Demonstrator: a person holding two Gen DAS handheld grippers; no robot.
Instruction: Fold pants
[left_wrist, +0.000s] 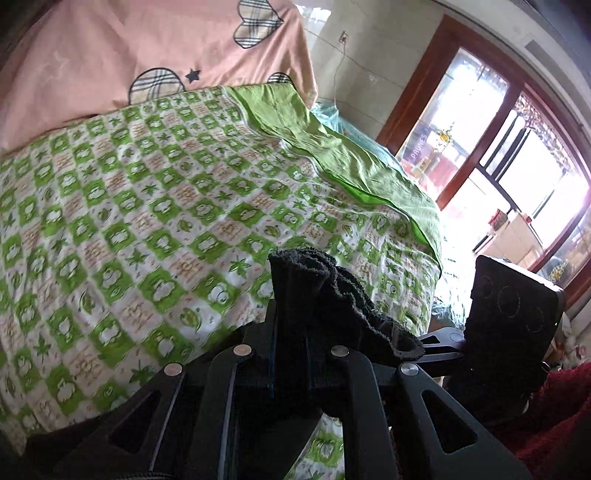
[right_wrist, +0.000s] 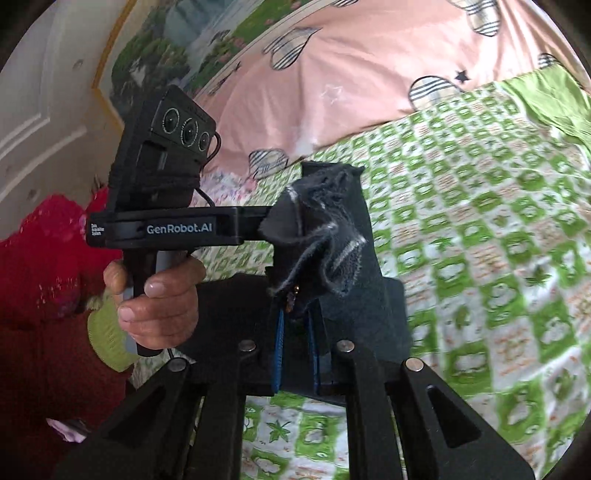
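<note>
Left gripper (left_wrist: 295, 332): black two-finger tool, jaws pressed together on a bunched edge of the dark, fuzzy knit pants (left_wrist: 332, 295). The cloth stands up between the fingers in a crumpled ridge and spills over to the right finger's side, its hem curling down.

Right gripper (right_wrist: 297, 314): same black build with blue pads, jaws clamped on another bunched part of the pants (right_wrist: 325, 236). Here the fabric shows charcoal with pale grey frayed seams (a small brass-coloured fitting hangs at the pinch), rising above the fingertips in a twisted tuft. Both held parts are lifted off the bed.

Seen from the right wrist: the left gripper's body (right_wrist: 166, 229), gripped by a bare hand (right_wrist: 159, 295) at a red sleeve with green cuff (right_wrist: 107, 332).

Beneath and beyond: green-and-white checked printed bedsheet (left_wrist: 147, 221); plain green cloth (left_wrist: 314, 147) along its far edge; pink quilt with plaid heart patches (left_wrist: 147, 48) behind. Farthest, a red-brown framed window (left_wrist: 498, 147).
</note>
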